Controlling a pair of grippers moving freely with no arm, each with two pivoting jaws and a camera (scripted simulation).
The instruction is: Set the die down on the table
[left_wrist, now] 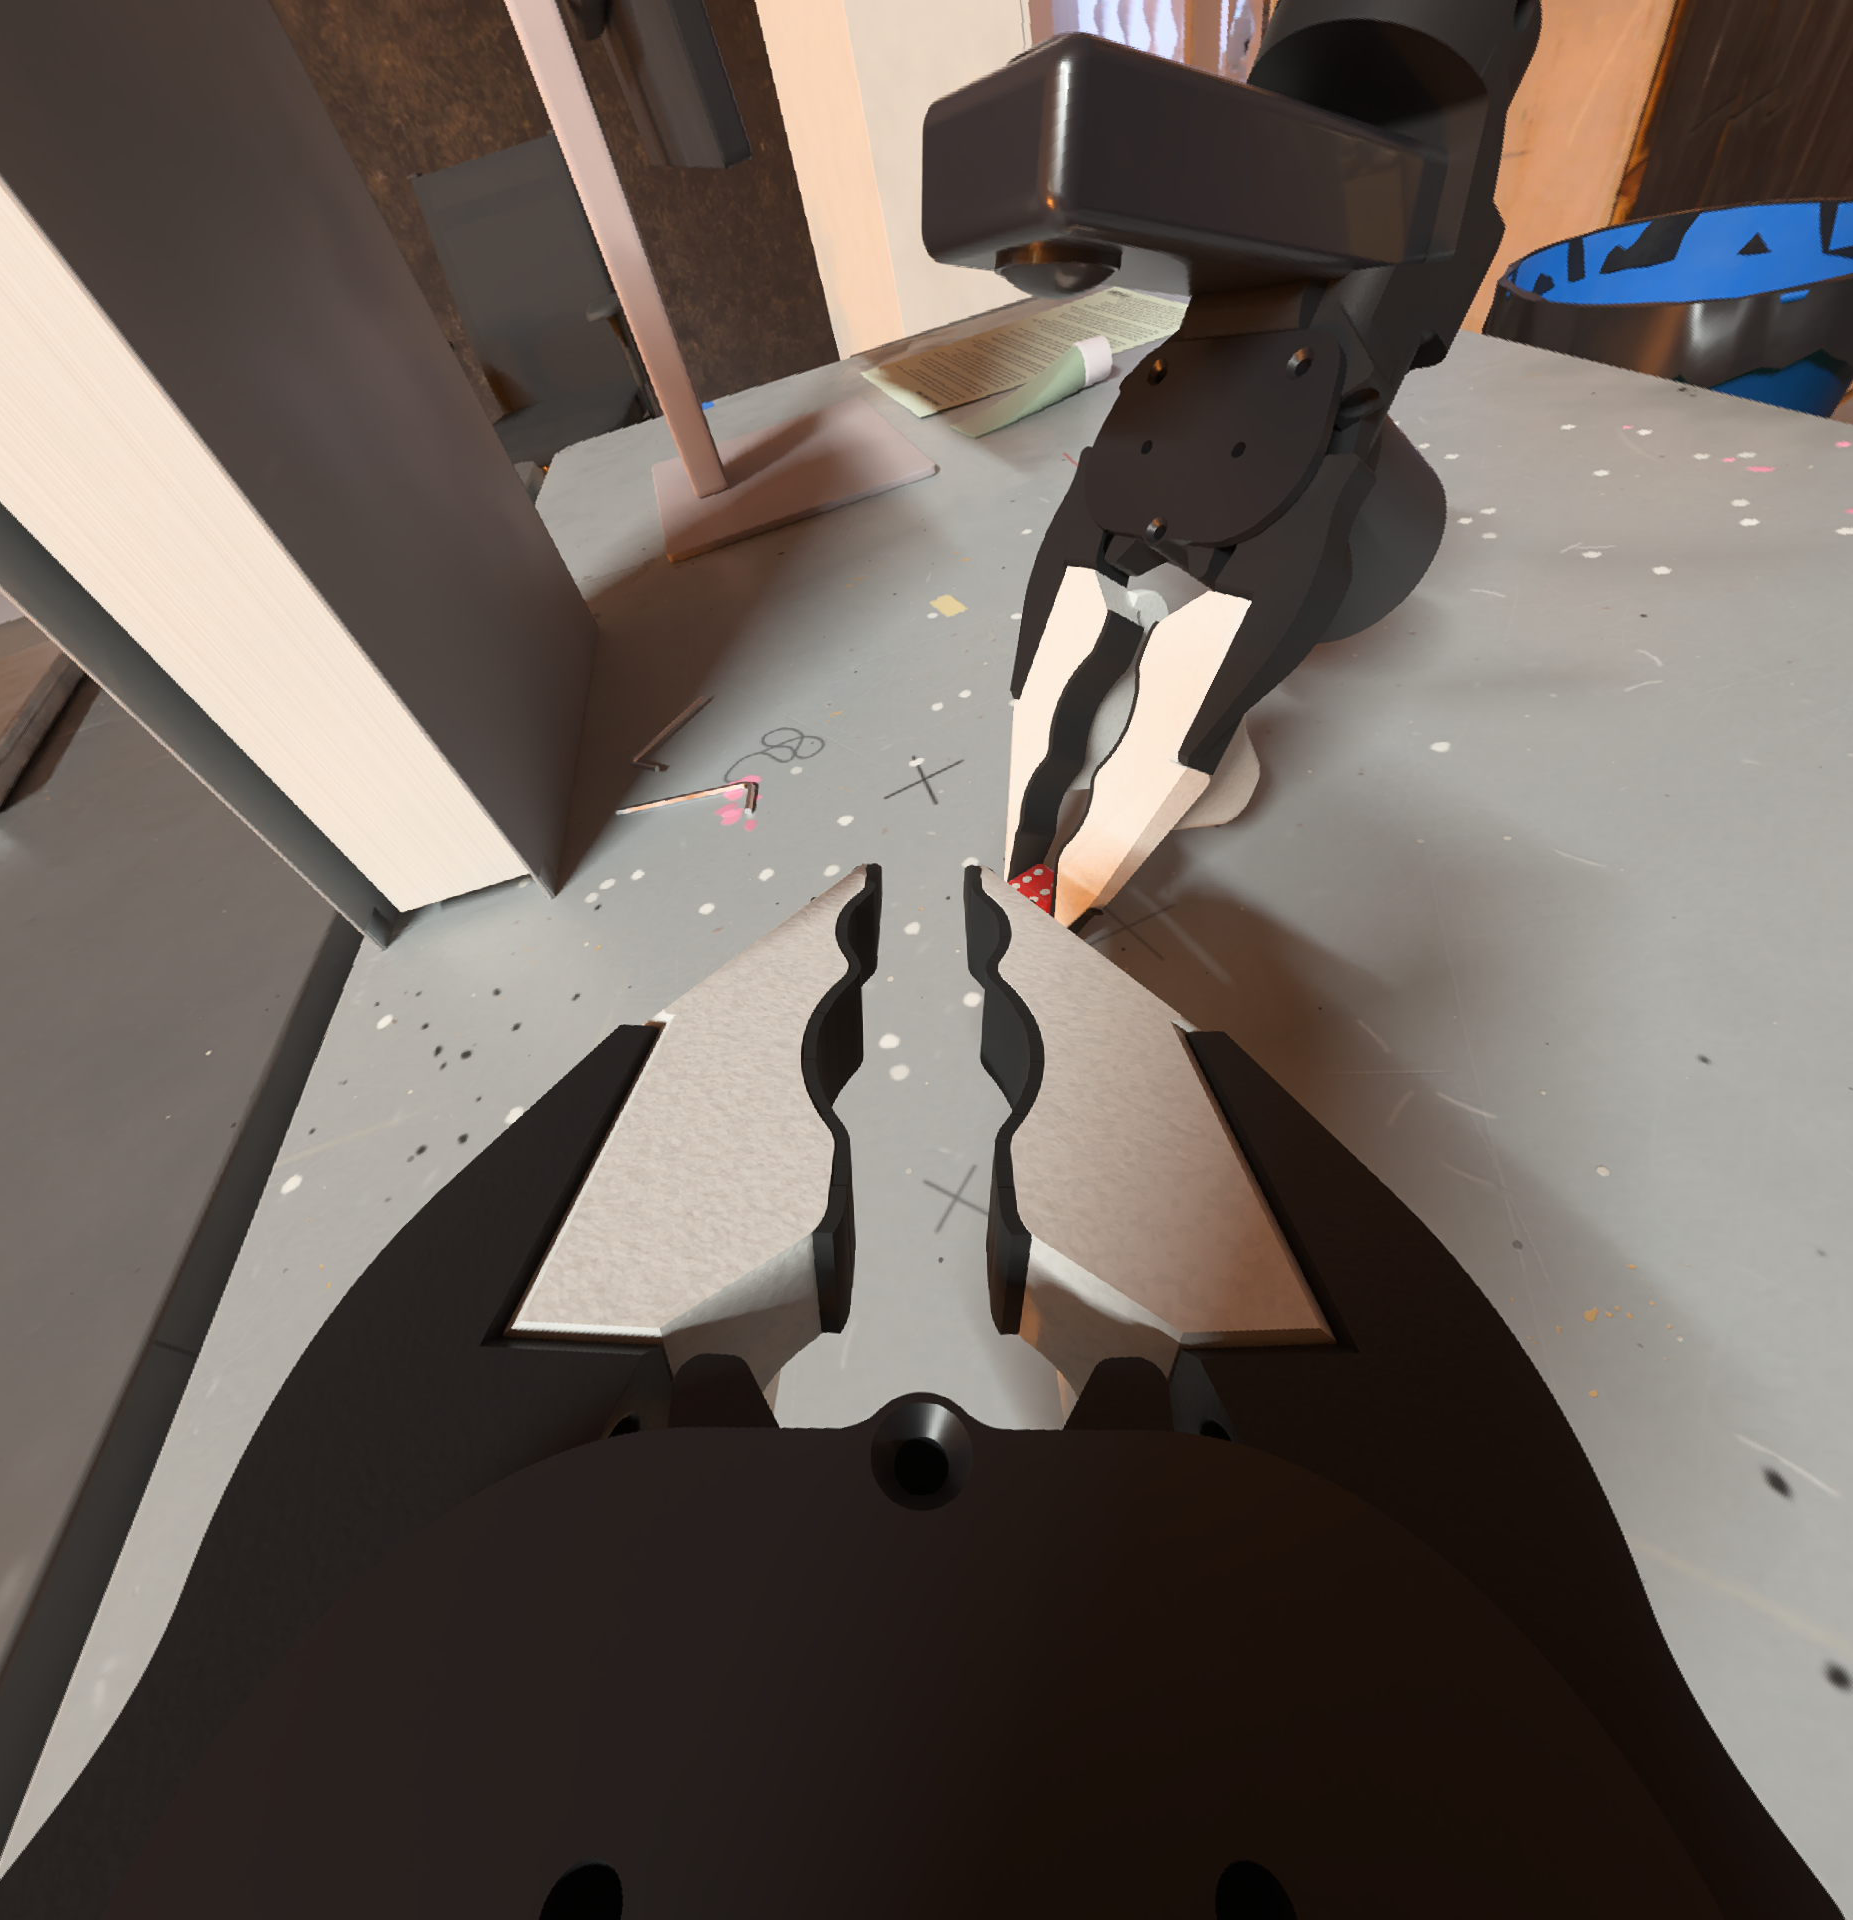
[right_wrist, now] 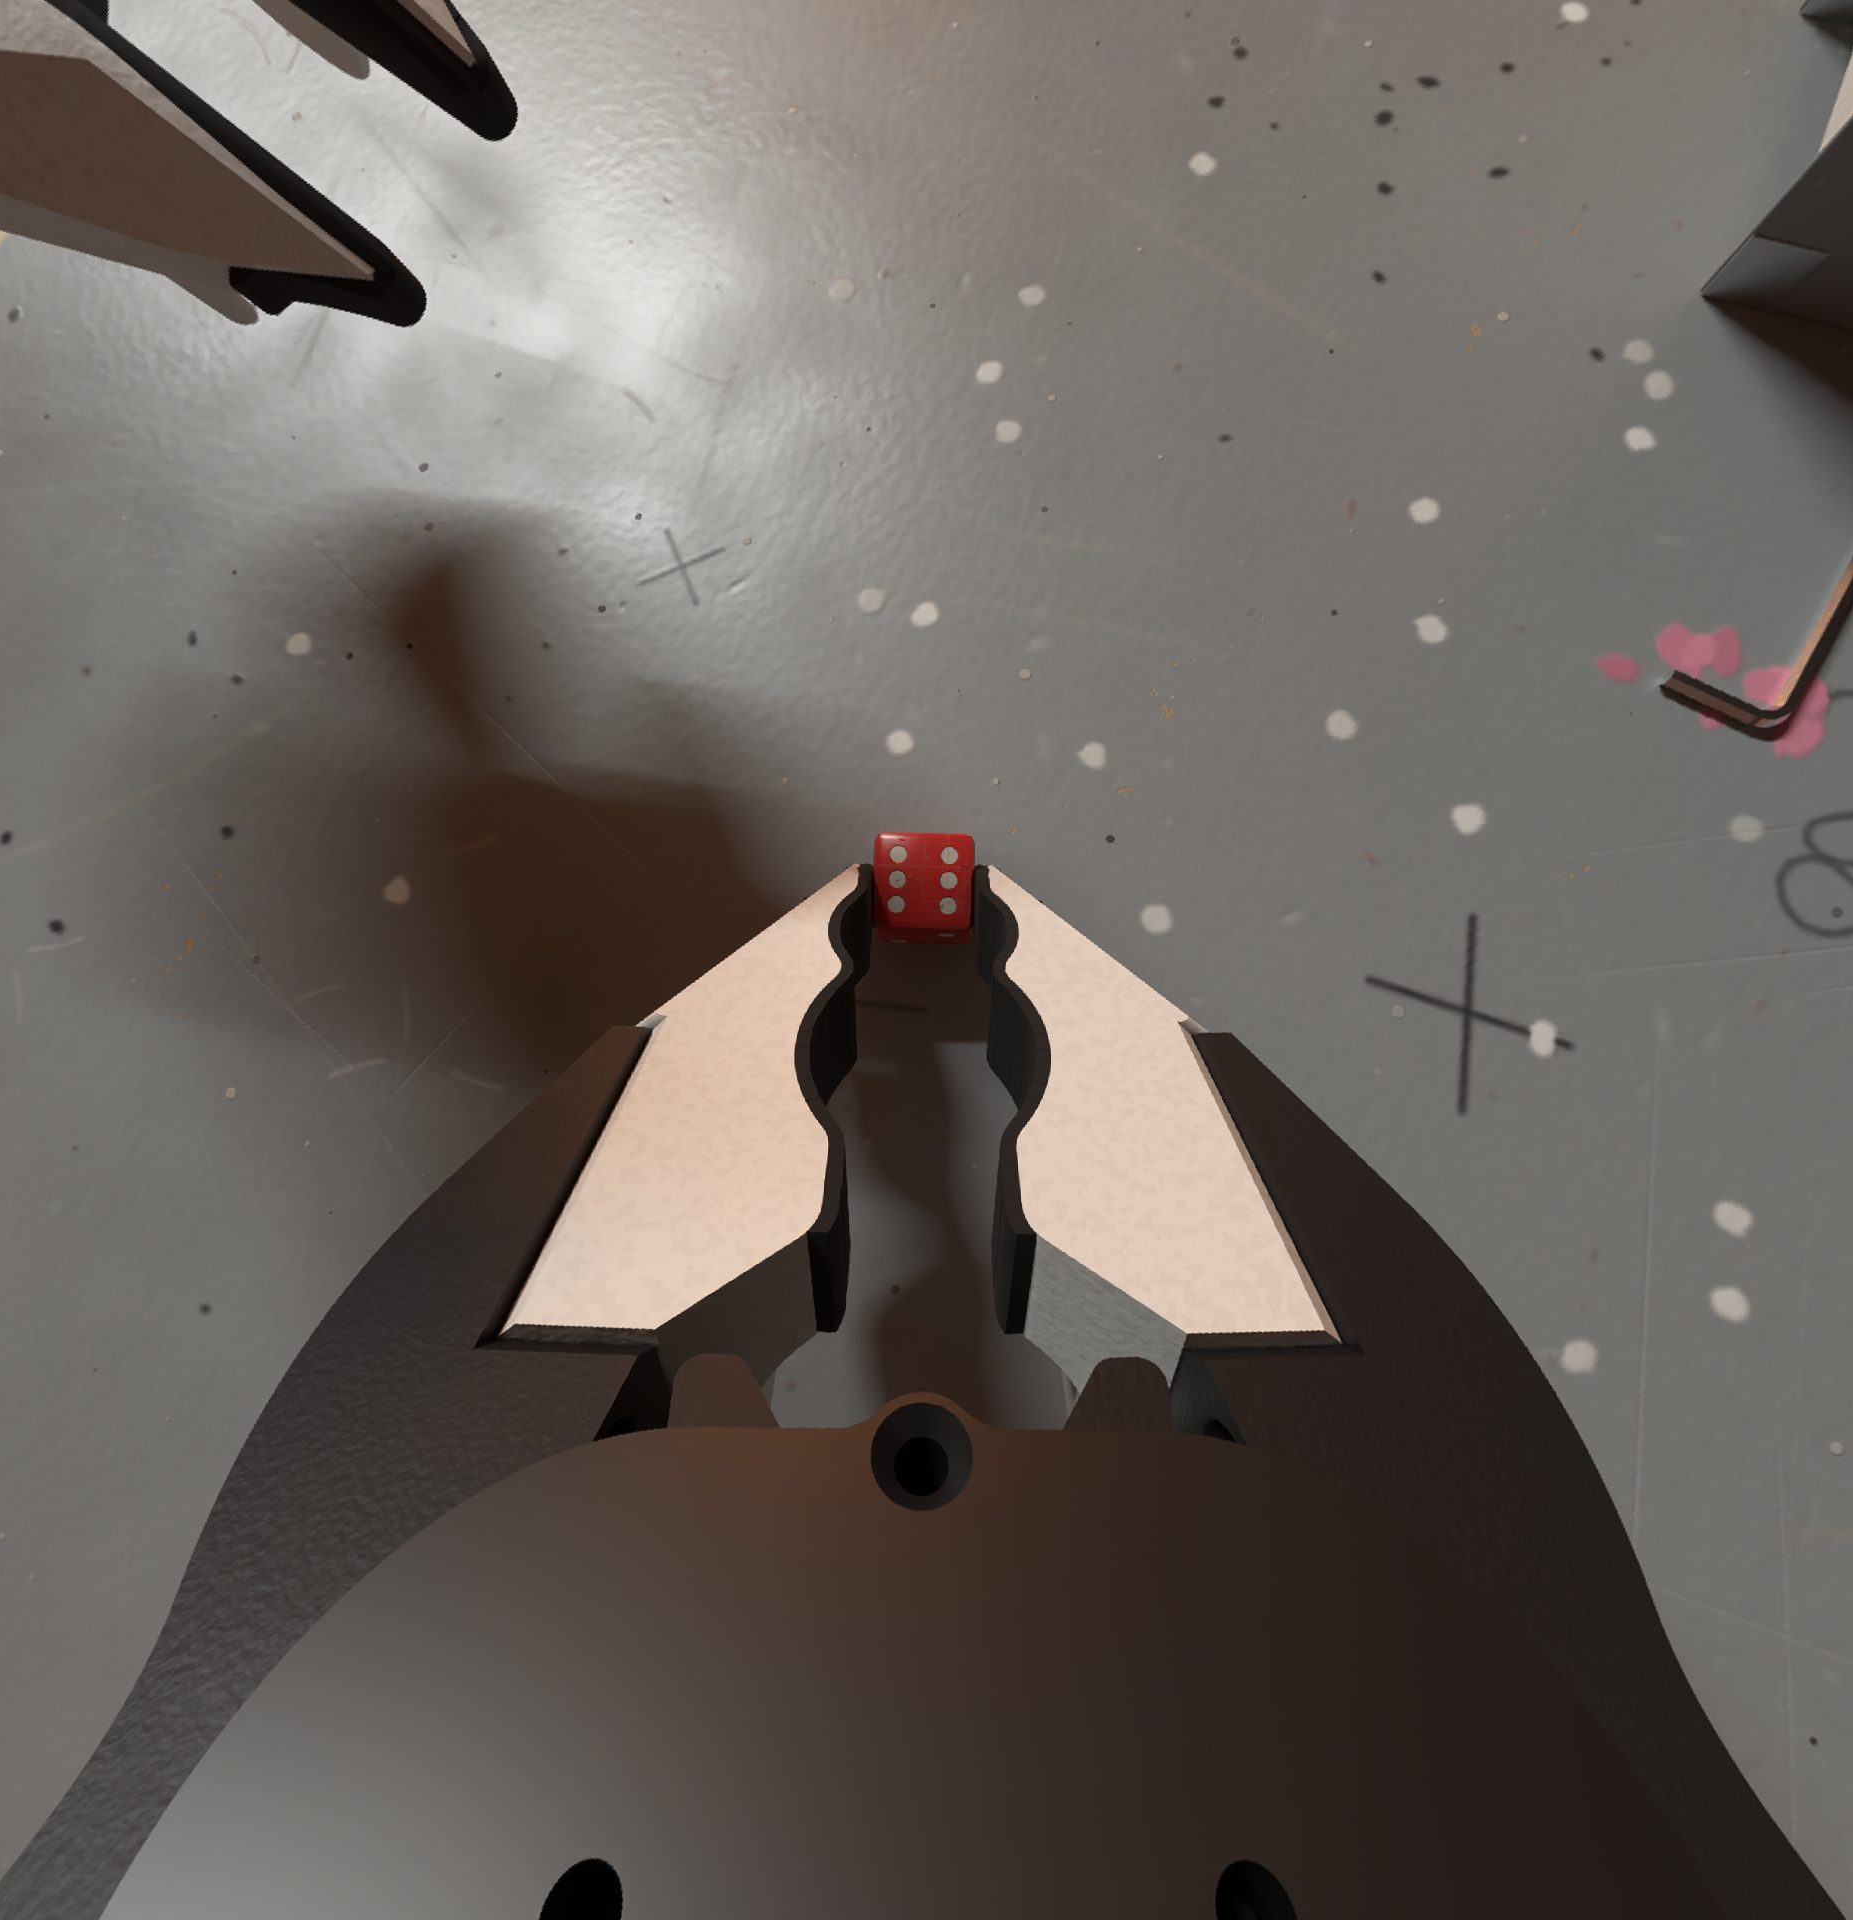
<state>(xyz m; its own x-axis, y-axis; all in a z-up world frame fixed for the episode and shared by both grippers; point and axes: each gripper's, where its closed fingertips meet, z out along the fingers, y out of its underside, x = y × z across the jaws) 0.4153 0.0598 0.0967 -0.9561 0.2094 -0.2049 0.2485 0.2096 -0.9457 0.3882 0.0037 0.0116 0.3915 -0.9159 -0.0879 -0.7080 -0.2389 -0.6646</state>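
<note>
A small red die [right_wrist: 923,888] with white pips sits pinched between the fingertips of my right gripper [right_wrist: 923,906], just above or on the grey speckled table [right_wrist: 1213,520]; I cannot tell whether it touches. In the left wrist view the right gripper [left_wrist: 1047,896] points steeply down with the die [left_wrist: 1033,886] at its tips. My left gripper [left_wrist: 920,883] is slightly open and empty, low over the table, its tips just left of the die. Its fingers also show in the right wrist view [right_wrist: 278,239], at the top left.
A tall pale board [left_wrist: 278,540] stands at the left. A pink stand [left_wrist: 797,468], papers [left_wrist: 1005,364] and a blue-lined bucket [left_wrist: 1711,312] are at the back. A bent metal key [right_wrist: 1753,707] lies by pink spots. Pen crosses mark the table.
</note>
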